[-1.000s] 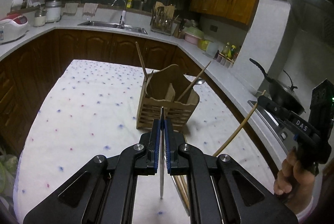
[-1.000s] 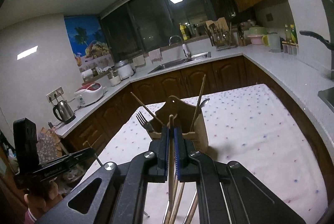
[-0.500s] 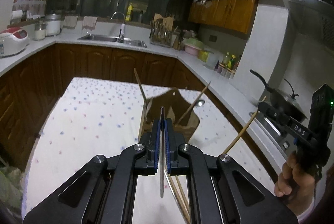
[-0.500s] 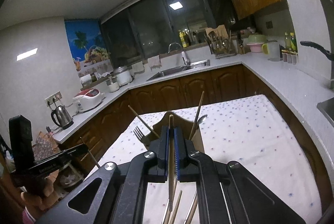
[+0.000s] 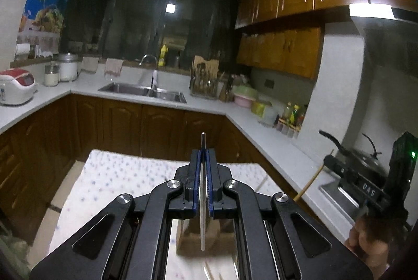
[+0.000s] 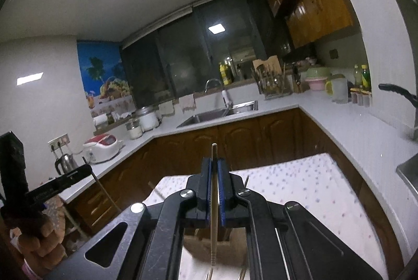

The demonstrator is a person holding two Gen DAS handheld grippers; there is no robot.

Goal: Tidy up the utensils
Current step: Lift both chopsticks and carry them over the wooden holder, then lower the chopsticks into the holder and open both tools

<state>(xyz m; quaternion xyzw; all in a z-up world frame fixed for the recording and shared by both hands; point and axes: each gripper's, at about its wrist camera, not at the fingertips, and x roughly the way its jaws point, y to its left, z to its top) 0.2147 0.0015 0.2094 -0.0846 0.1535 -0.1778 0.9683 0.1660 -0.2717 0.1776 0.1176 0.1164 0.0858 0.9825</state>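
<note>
Entry, utensil sort, step in hand (judged): carry/insert phase, both tools loaded and raised above the holder. L gripper [image 5: 203,167]: fingers clenched on 1 thin metal utensil [image 5: 202,214], flat and silvery, held edge-on btwn the blue pads; top end pokes out just past the fingertips, lower end hangs behind the pads twd the camera; type (knife/spoon handle) can't tell. R gripper [image 6: 214,175]: fingers clenched on 1 wooden chopstick [image 6: 213,217], upright btwn the pads, tip just above the fingertips, butt end below. Wooden utensil holder [image 5: 206,233]: 1, blurred, sits below and behind each set of fingers, seen only through the frame gap; compartments not readable. Dotted cloth [image 5: 125,175]: 1, spread under and ahead of the fingers. Items already in holder: at least 2 stick ends show either side of the R fingers, and 2 metal tips at the bottom edge of the R view; exact count can't tell. Next move (judged): tip each gripper down, line the item's lower end over a slot, lower it in, then release; needs sight of the holder, which is mostly hidden now. Risk: dropping blind, missing the slot.
</note>
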